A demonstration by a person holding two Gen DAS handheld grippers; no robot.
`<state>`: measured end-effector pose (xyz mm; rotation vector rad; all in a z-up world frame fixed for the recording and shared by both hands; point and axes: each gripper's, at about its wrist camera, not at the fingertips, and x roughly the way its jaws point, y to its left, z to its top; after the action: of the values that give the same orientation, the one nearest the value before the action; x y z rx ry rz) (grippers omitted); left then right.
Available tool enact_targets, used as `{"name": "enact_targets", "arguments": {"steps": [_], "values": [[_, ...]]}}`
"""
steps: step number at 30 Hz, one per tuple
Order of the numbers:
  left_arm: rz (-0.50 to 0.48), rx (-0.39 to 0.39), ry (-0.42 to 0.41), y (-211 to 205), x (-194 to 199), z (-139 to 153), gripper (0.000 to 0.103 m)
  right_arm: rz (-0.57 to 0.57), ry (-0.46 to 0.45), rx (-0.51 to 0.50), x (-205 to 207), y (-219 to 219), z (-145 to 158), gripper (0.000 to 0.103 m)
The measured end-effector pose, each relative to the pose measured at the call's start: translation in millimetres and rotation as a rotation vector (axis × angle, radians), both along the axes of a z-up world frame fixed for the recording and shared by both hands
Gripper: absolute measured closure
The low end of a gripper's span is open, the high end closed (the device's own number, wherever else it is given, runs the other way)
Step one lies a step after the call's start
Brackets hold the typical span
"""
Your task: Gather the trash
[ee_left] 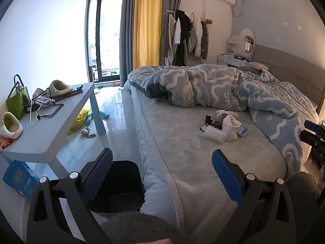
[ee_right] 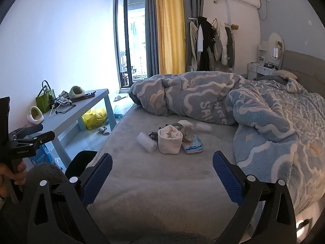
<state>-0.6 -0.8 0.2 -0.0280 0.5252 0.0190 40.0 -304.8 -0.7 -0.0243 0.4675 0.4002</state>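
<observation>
Your left tool is wide open with nothing between its blue pads, and it hangs over the near edge of the big bed with the soft grey cover. Your right tool is wide open too and holds nothing, and it points down a little at the same grey cover. The trash sits in a small pile in the middle of the bed, well away from both tools. In that pile you can see a rolled white cloth bundle, a crinkly clear plastic wrapper just to its left, a brown cardboard tube touching its right side, and a small blue and white tissue pack lying flat beside it. A little dark wrapper lies at the far left of the pile. Behind the pile a fluffy blue blanket with white wavy lines is bunched up across the bed. A black plastic bin stands on the floor, right against the side of the bed and just past your left tool. Left of the bin is a long grey worktop with a green paper bag and fuzzy green and white slippers on top. A yellow plastic bag lies on the floor under it.
</observation>
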Motion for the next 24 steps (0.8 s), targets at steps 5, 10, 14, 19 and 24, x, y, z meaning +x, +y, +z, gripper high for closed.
{"name": "enact_targets", "arguments": {"steps": [5,10,14,19,24], "values": [[0.000,0.002,0.004,-0.5,0.1,0.0,0.003,0.002,0.001,-0.003,0.4,0.0,-0.6,0.003],[-0.002,0.005,0.003,-0.3,-0.5,0.2,0.003,0.005,0.001,-0.004,-0.8,-2.7,-0.3,0.003],[-0.002,0.000,0.006,2.2,-0.2,0.3,0.003,0.000,0.007,-0.008,1.5,0.1,-1.7,0.003],[0.000,-0.002,0.006,1.9,-1.7,1.0,0.003,0.000,0.007,-0.007,0.3,-1.4,-1.3,0.003],[-0.001,0.005,0.007,-0.5,-0.4,0.2,0.003,0.001,0.008,-0.008,0.5,-0.1,-1.7,0.003]]}}
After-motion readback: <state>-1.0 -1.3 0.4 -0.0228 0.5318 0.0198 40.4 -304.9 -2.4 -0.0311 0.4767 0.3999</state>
